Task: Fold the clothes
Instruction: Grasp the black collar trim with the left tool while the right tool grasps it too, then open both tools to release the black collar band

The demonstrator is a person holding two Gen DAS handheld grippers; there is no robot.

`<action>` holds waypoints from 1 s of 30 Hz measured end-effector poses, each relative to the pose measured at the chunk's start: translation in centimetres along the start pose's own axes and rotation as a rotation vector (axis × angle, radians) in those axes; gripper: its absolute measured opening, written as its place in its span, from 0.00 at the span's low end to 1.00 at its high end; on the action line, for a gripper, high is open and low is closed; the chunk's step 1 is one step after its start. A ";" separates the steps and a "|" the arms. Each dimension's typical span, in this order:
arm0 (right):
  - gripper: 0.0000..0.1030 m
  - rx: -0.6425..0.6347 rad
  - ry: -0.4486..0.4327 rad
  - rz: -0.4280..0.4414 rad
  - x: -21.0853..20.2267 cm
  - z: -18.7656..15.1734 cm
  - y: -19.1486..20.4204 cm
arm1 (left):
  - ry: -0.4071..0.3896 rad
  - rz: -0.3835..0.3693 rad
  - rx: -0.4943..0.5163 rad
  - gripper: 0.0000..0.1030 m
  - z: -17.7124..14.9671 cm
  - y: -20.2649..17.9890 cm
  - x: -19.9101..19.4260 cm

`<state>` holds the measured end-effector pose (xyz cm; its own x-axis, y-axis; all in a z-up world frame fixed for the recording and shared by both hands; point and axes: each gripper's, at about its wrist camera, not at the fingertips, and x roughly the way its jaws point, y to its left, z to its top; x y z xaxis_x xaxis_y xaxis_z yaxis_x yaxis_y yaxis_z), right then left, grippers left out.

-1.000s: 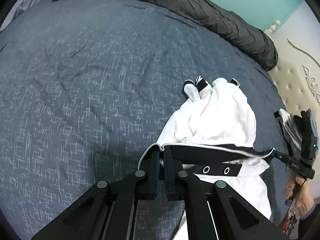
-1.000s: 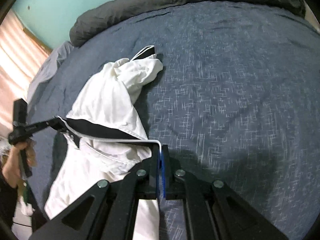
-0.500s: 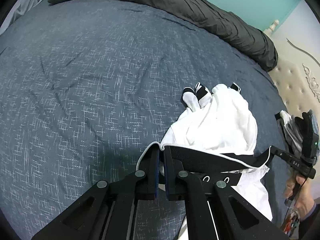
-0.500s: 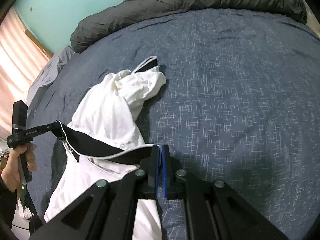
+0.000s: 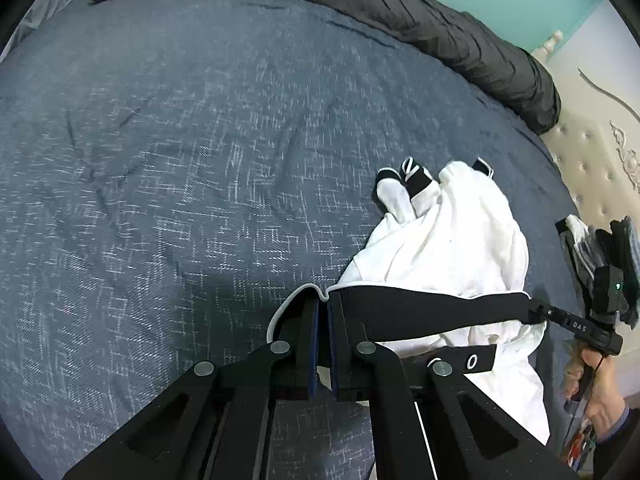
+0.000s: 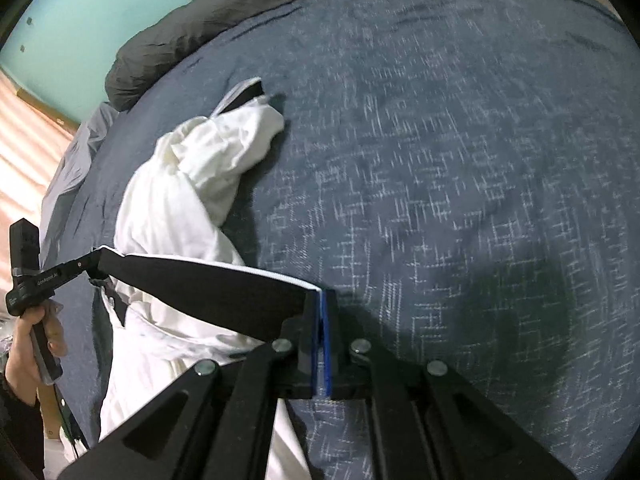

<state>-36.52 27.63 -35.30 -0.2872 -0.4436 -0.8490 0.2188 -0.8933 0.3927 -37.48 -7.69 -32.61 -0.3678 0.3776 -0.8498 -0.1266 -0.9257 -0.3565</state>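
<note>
Waistband (image 5: 432,312) of white garment (image 5: 448,236) stretched taut between left gripper (image 5: 322,312) and right gripper (image 6: 322,300), both jaws clamped on its black band; rest trails on blue bedspread (image 5: 180,152).

- You're in a home bedroom, working over a made bed.
- Blue-grey woven bedspread (image 5: 192,168) covers nearly all of both your wrist views.
- Dark grey duvet (image 5: 420,28), rumpled and rolled, lies along the bed's far edge.
- Cream tufted headboard (image 5: 592,168) with carved scrollwork stands at the bed's right edge in your left wrist view.
- Teal painted wall (image 6: 92,12) sits behind the duvet.
- Pinkish, light-striped curtain (image 6: 24,144) at the left edge of your right wrist view.
</note>
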 end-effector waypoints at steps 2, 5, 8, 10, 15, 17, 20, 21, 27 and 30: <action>0.01 -0.001 0.014 0.002 0.4 -0.2 -0.2 | 0.024 -0.006 0.001 0.04 -0.1 0.1 0.6; 0.01 -0.006 0.032 0.020 0.5 -0.6 -0.5 | 0.039 -0.018 -0.006 0.04 -0.3 0.4 1.0; 0.02 -0.023 0.016 0.030 -0.3 -0.9 -0.7 | 0.021 -0.032 -0.023 0.05 -0.6 0.6 0.4; 0.05 -0.049 -0.014 0.013 -1.4 -1.2 -0.4 | -0.001 -0.033 -0.025 0.06 -0.8 0.5 -0.2; 0.06 -0.154 -0.094 -0.032 -3.3 -0.8 2.1 | -0.058 -0.001 0.014 0.11 -1.0 -0.5 -2.1; 0.06 -0.196 -0.127 -0.051 -4.1 -0.7 3.1 | -0.076 0.005 0.028 0.19 -1.0 -0.8 -2.7; 0.07 -0.259 -0.175 -0.078 -5.3 -0.5 4.6 | -0.099 0.015 0.047 0.29 -1.0 -1.3 -3.5; 0.07 -0.280 -0.191 -0.087 -5.7 -0.5 5.1 | -0.106 0.016 0.051 0.31 -0.9 -1.4 -3.7; 0.07 -0.468 -0.176 -0.082 -5.5 -2.3 8.5 | -0.151 0.005 0.099 0.33 -1.2 -2.6 -5.1; 0.07 -0.530 -0.132 -0.143 -4.0 -3.1 8.8 | -0.137 0.033 0.153 0.34 -2.2 -3.2 -4.9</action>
<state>-30.60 21.74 -29.55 -0.4554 -0.3562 -0.8159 0.5977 -0.8015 0.0163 -33.23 -6.52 -28.19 -0.4946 0.3504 -0.7954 -0.2475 -0.9340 -0.2575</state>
